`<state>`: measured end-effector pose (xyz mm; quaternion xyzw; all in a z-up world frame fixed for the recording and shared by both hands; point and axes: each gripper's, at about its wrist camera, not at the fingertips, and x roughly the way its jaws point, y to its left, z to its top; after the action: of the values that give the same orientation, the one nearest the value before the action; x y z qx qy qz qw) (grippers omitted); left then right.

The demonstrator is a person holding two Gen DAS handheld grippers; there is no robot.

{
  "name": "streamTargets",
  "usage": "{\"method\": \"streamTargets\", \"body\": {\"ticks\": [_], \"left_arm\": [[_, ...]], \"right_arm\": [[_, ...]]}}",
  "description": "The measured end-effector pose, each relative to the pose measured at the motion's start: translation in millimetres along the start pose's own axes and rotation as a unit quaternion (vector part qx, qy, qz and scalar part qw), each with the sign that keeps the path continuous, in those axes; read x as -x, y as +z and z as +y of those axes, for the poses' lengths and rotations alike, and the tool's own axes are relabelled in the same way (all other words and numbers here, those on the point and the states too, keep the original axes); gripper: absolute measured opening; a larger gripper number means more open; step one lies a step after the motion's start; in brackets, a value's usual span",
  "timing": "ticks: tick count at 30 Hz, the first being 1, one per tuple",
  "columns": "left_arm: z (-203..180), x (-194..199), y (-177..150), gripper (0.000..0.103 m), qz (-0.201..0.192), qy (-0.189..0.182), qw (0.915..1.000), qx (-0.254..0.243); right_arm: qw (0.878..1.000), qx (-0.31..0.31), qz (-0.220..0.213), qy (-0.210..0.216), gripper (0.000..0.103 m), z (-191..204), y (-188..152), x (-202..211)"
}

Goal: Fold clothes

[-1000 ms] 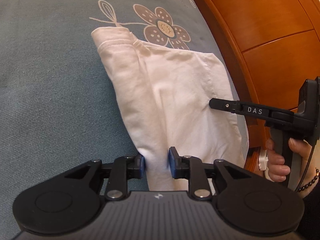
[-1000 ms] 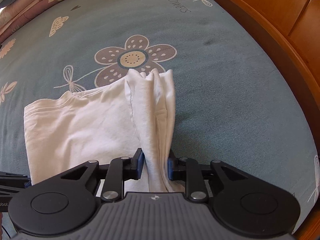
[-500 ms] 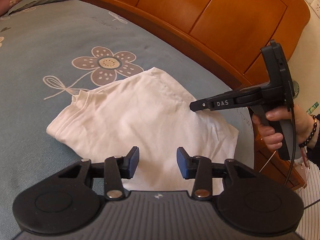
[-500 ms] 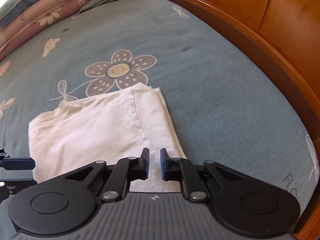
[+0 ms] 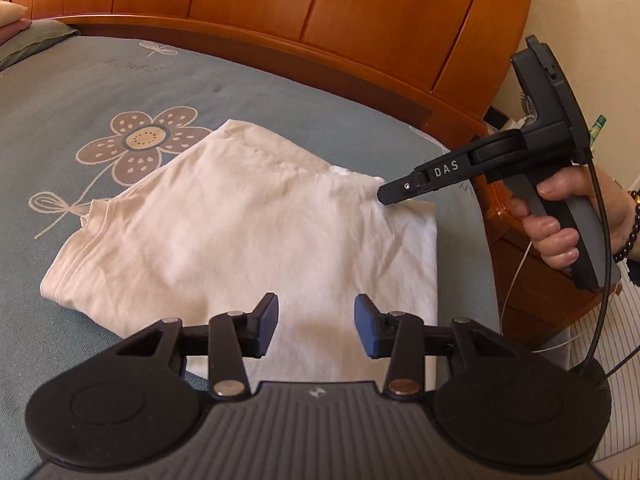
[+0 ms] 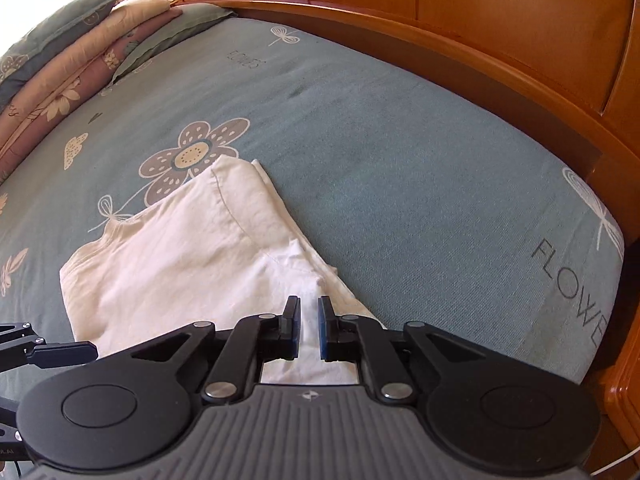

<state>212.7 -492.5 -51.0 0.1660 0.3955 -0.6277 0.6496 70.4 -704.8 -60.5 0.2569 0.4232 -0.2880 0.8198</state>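
From the left wrist, the left gripper [image 5: 316, 322] hangs with its jaws released and nothing between them; the white T-shirt [image 5: 248, 232] lies folded on the bed [image 5: 52, 128] directly beyond and below the jaws, spreading to either side. The right gripper [image 5: 394, 193] comes in from the right, its tip over the shirt's far right corner, held by a hand [image 5: 560, 224].

From the right wrist, the right gripper [image 6: 308, 326] shows jaws nearly clenched with a narrow gap that grasps nothing; the T-shirt [image 6: 192, 256] lies ahead and left of them, its right edge running under the tips.

The cloth looks light, soft and limp, likely to sag and wrinkle when lifted. Stacked hems and corners would probably give the firmest hold, one for each gripper.
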Motion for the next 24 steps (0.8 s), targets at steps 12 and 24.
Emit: {"method": "streamTargets", "body": {"ticks": [12,24], "left_arm": [[69,10,12,0.046,-0.027,0.085,0.9945,0.055],[34,24,18,0.050,-0.020,0.008,0.9995,0.023]], "right_arm": [[0.996,-0.089,-0.030,0.003,0.017,-25,-21,19],[0.980,-0.016,0.046,0.191,0.017,49,-67,26]]}}
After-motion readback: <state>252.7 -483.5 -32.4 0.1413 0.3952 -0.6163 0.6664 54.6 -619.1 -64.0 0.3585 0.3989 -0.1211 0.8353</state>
